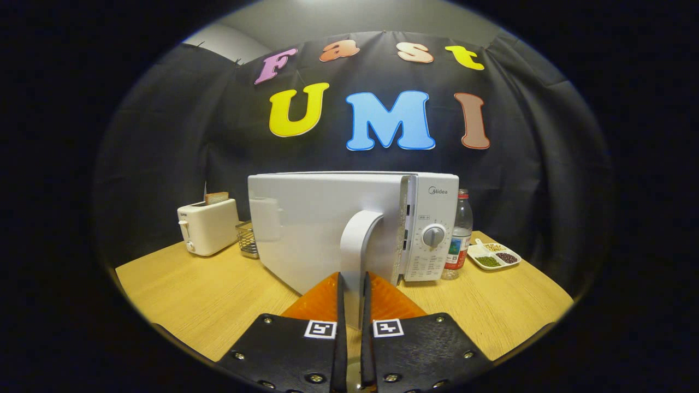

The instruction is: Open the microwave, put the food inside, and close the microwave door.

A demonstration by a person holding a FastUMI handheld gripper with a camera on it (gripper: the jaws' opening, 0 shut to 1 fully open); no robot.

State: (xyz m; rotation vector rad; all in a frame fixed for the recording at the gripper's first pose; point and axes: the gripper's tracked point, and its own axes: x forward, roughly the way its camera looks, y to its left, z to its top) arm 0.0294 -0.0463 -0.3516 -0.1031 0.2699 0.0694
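Microwave (431, 218): white, mid-desk, dial panel facing the camera.
Door (322, 229): swung partly open, edge-on, standing upright.
Handle (357, 245): arched, vertical, white.
Gripper (353, 295): fingers clamped on handle.
Behind: toaster (207, 226), bottle (460, 234), bean dish (494, 255) near desk's (191, 300) far edge.

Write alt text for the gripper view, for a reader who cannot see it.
The hand-held gripper is shut on the curved white door handle of the white countertop microwave, whose door stands swung partly open. On the light wooden table sit a white toaster, a clear plastic bottle and a white divided dish.
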